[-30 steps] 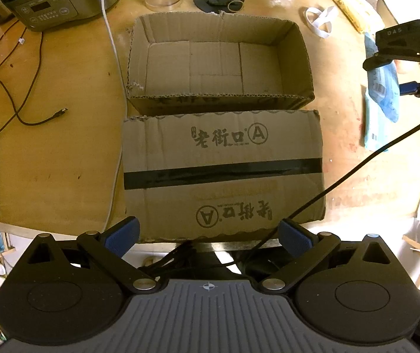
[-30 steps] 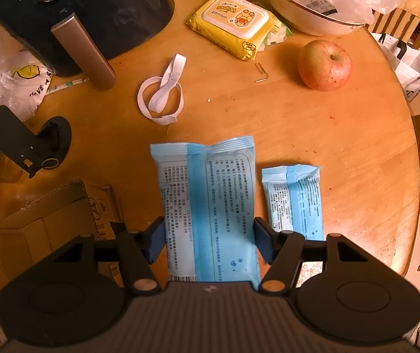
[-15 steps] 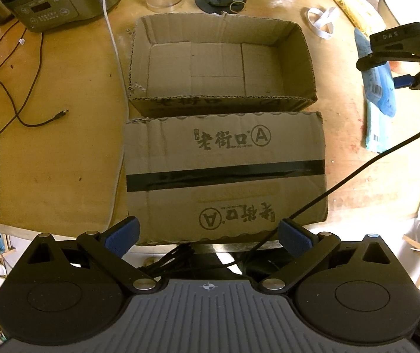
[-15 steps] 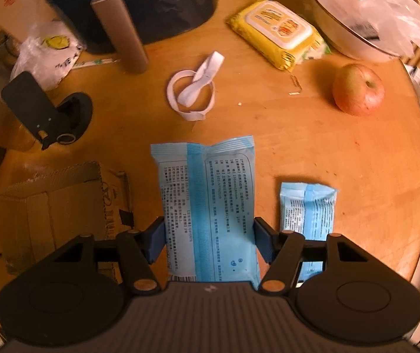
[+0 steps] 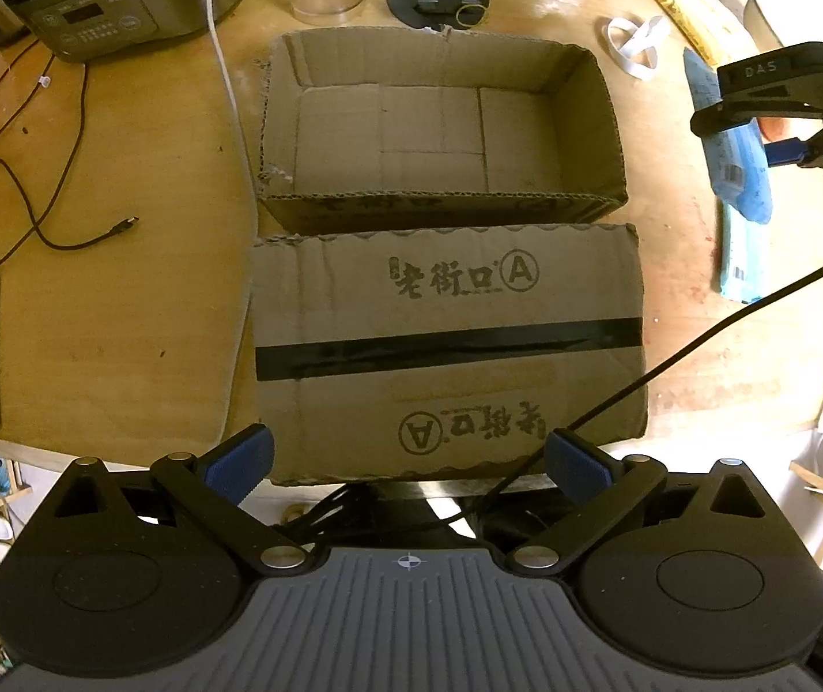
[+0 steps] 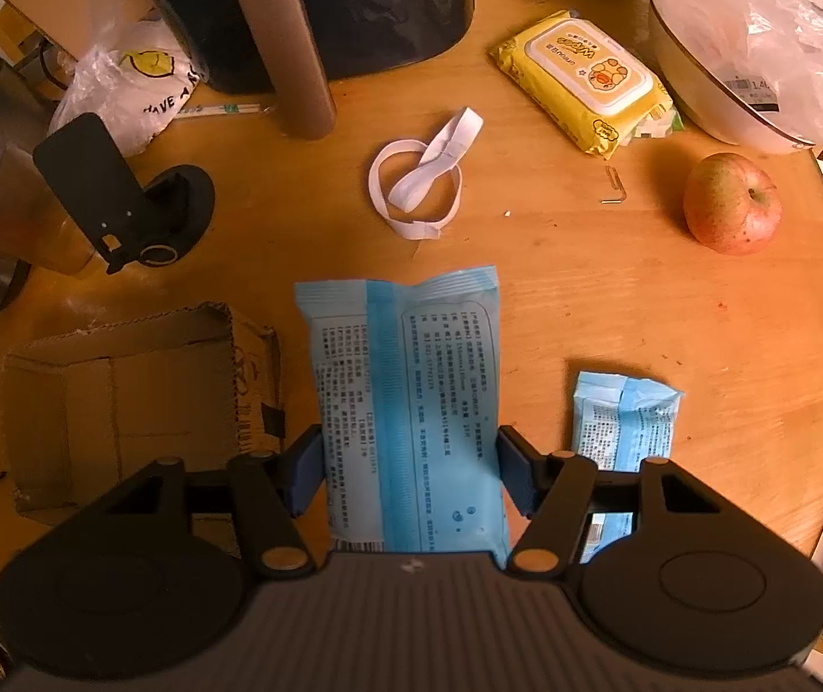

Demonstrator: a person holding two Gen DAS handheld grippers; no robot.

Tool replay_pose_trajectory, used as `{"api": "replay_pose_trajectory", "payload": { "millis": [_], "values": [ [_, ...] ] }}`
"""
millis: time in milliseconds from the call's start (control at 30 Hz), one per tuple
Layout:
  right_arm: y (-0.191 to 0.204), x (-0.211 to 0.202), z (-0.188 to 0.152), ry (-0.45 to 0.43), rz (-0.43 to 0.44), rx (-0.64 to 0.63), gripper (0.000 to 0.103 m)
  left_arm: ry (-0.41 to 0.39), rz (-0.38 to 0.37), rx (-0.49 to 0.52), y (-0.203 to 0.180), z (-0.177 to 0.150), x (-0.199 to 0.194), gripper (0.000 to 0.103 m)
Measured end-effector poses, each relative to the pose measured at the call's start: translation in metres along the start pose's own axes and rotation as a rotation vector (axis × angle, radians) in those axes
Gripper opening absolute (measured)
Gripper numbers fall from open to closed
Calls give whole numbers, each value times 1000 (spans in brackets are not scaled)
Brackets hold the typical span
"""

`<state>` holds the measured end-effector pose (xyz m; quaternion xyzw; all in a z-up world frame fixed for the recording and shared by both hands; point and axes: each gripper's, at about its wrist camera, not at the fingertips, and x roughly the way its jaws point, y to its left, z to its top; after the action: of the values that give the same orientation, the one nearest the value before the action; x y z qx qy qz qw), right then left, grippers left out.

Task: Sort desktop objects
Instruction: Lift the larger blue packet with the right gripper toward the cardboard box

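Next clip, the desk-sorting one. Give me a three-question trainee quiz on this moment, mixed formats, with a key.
1. True or false: the left gripper is clamped on the open cardboard box.
2. Multiple choice: what does the right gripper hold? A. the apple B. the large blue wipes pack C. the white elastic band
3. Fill in: the small blue pack lies on the ____ to the right of the held pack.

Key: 1 false, it is open and holds nothing; 2 B; 3 wooden table.
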<state>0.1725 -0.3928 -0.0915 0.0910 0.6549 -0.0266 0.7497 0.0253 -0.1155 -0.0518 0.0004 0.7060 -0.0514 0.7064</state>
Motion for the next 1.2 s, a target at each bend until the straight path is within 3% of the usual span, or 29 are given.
{"api": "replay_pose_trajectory", "payload": {
  "millis": [1200],
  "values": [
    [59, 0, -8, -13, 7, 4, 61, -9, 1, -1, 47, 0, -4, 103]
  ]
}}
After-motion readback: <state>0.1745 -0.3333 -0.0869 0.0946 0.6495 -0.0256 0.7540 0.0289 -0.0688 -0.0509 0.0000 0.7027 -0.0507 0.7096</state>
